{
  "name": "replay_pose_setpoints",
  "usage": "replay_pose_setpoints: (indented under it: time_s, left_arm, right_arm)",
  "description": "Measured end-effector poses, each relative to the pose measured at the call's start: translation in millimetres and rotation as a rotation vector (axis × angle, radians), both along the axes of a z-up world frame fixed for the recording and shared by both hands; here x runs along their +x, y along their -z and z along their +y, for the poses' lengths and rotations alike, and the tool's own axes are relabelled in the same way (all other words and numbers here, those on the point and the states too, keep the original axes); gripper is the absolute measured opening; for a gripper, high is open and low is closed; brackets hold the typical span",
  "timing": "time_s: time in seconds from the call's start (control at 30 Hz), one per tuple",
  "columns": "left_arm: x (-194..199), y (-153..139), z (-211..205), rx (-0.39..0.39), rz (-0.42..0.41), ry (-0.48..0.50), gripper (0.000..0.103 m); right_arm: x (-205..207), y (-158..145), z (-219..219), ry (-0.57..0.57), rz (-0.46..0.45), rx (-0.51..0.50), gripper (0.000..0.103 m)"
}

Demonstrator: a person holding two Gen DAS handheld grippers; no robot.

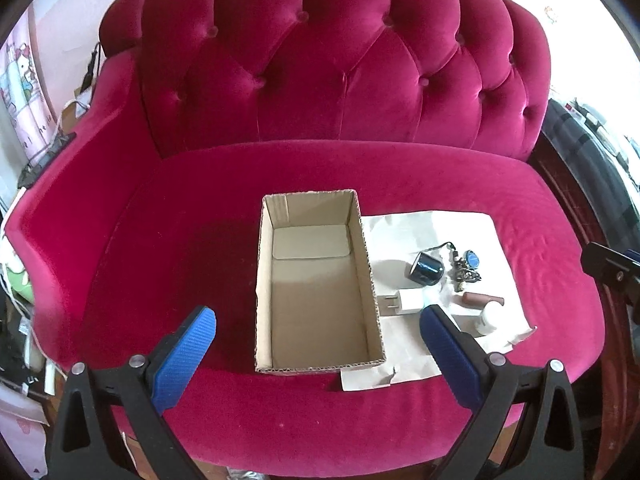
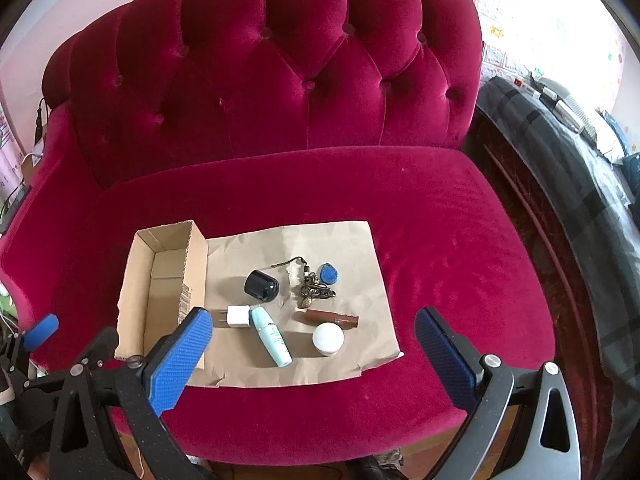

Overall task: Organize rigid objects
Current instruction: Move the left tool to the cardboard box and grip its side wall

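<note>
So far nothing is sorted: cardboard box (image 1: 316,280) empty; charger (image 2: 237,317), bottle (image 2: 271,336), jar (image 2: 328,338) lie beside it on paper (image 2: 360,248). Left gripper (image 1: 318,354) and right gripper (image 2: 314,354) gape, empty.

Left tongs (image 1: 318,340), right tongs (image 2: 314,340), blk frames, blue textured pads, 2 silver screws per side

One open cardboard box (image 2: 160,292) stands on one crimson tufted sofa (image 2: 440,240), beside one sheet of brown paper (image 2: 352,248). On the paper lie seven small things: one black cap-shaped jar (image 2: 261,286), one white plug adapter (image 2: 237,317), one pale blue bottle (image 2: 272,336), one brown lipstick tube (image 2: 332,317), one white round jar (image 2: 328,338), one brass keychain (image 2: 316,291) and one blue pendant (image 2: 329,274).
</note>
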State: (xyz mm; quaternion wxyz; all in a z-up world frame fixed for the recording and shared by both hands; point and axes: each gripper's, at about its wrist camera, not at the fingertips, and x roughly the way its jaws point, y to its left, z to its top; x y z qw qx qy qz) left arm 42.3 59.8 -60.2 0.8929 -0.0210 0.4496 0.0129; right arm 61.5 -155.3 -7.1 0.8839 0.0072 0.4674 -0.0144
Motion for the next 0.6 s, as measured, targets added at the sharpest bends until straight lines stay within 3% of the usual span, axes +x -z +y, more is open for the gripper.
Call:
replay_pose_setpoints:
  time_s: [0.13,0.4,0.6]
  left_arm:
    - [6.8,19.7,12.0,-0.029,0.021,-0.001,0.103]
    - [21.7,48.9,35.9,0.001,0.002,-0.053,0.103]
    - [36.9,77.4,50.6,0.011,0.034,-0.088,0.103]
  right_arm:
    - [8.9,18.8,-1.3,0.001,0.02,-0.022,0.103]
    - [21.1,49.8,-3.2,-0.015,0.042,-0.039,0.103]
    - [26.1,66.1,-2.9,-0.017,0.042,-0.05,0.103]
